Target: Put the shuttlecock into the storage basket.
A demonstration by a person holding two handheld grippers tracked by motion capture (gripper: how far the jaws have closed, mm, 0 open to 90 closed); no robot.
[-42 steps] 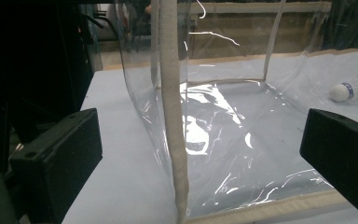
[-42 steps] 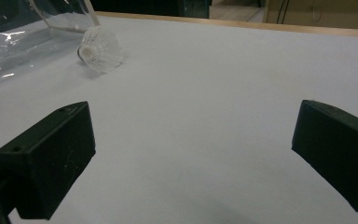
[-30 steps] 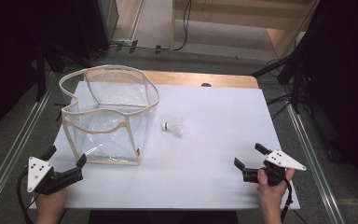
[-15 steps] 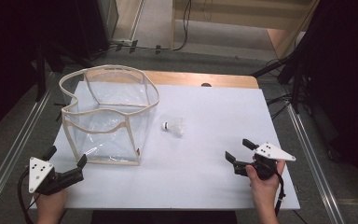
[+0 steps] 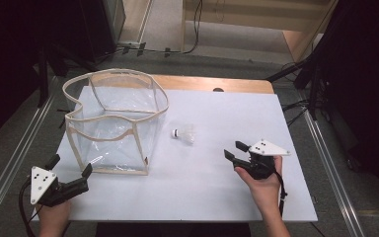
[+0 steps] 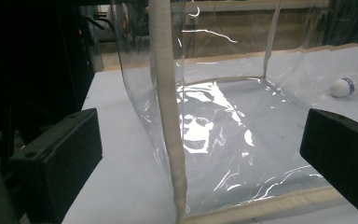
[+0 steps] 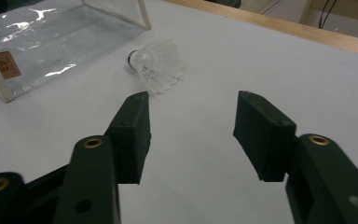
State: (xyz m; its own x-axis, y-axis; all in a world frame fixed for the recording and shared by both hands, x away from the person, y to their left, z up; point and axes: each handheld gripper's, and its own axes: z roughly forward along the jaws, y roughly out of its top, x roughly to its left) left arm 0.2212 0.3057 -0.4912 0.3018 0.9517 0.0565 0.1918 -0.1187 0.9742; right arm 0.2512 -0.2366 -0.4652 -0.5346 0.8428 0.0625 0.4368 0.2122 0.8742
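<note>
White covers the table top (image 5: 212,187), with a wooden edge showing along its far side. Clear plastic forms the open-topped bag (image 5: 113,123) with cream trim, standing at the left of the table. Near the front left corner, the left gripper (image 5: 69,167) has its jaws spread wide and empty, pointing at the bag. The right gripper (image 5: 234,150) sits right of centre, jaws parted, empty, aimed toward the shuttlecock (image 5: 183,134), which lies on its side just beside the bag.

White table (image 5: 276,113), wooden strip at far edge (grey floor (image 5: 24,148) around)
</note>
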